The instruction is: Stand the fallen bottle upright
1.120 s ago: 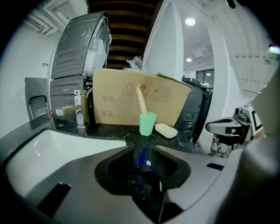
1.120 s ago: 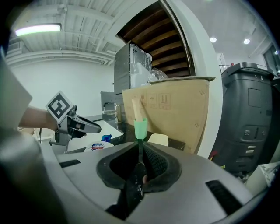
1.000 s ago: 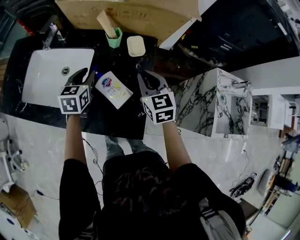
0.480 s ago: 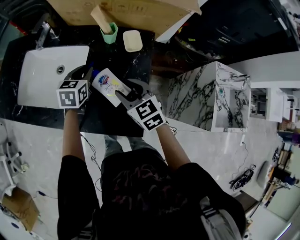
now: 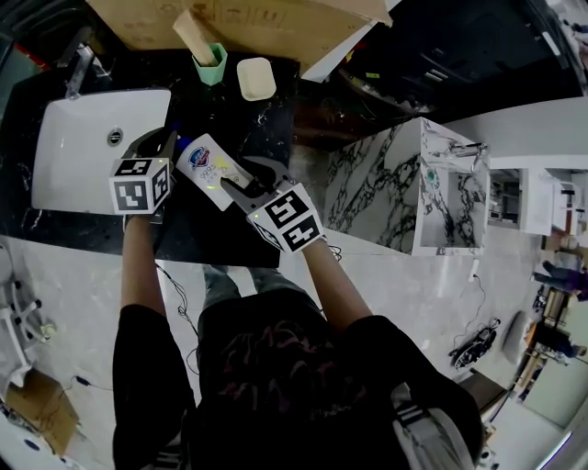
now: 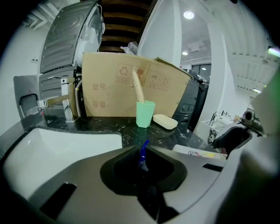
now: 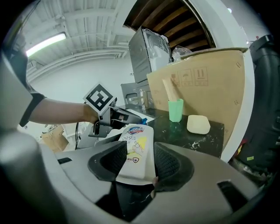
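Note:
The white bottle [image 5: 211,170] lies on its side on the black counter [image 5: 197,229], its blue pump top toward the sink. My left gripper [image 5: 169,149] is at that end. In the left gripper view its jaws have just been closing, and the left gripper [image 6: 143,161] is now shut on the blue pump tip [image 6: 142,151]. My right gripper [image 5: 241,180] has come over the bottle's bottom end. In the right gripper view the bottle [image 7: 135,148] lies between the wide jaws of the right gripper [image 7: 140,161], which have just closed a little but are not clamped on it.
A white sink [image 5: 83,151] with a faucet [image 5: 77,70] is on the left. A green cup [image 5: 209,66] holding a wooden handle and a pale soap bar [image 5: 256,78] stand in front of a cardboard box [image 5: 248,23]. A marble cabinet [image 5: 404,193] is on the right.
My right gripper swung left and down from beside the bottle to its bottom end, with its jaws opened around it. The left jaws closed in on the blue pump top.

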The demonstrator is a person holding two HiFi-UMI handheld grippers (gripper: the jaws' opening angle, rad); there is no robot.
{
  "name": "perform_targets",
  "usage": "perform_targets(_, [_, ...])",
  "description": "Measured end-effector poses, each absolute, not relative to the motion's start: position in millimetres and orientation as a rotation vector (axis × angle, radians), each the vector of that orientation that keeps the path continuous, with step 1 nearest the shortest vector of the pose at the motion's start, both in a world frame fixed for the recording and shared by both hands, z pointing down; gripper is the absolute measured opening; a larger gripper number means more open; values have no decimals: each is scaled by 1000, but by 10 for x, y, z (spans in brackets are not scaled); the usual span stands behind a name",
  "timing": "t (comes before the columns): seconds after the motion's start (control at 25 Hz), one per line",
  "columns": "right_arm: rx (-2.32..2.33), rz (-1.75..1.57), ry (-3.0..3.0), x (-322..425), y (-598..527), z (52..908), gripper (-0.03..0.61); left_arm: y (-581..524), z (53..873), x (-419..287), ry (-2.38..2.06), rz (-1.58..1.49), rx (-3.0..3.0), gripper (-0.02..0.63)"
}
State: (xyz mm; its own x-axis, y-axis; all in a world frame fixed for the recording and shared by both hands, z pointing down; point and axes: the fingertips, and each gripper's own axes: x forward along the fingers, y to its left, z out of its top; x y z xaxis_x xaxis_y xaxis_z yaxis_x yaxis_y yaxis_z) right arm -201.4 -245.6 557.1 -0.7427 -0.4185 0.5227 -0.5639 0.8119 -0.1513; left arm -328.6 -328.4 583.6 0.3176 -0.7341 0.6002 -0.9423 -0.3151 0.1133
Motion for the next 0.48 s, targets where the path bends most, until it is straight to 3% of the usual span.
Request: perform_targets(0.48, [712, 421, -2548, -1999, -2436, 5541, 209, -3320, 5621, -3218, -1535, 720, 2217, 52])
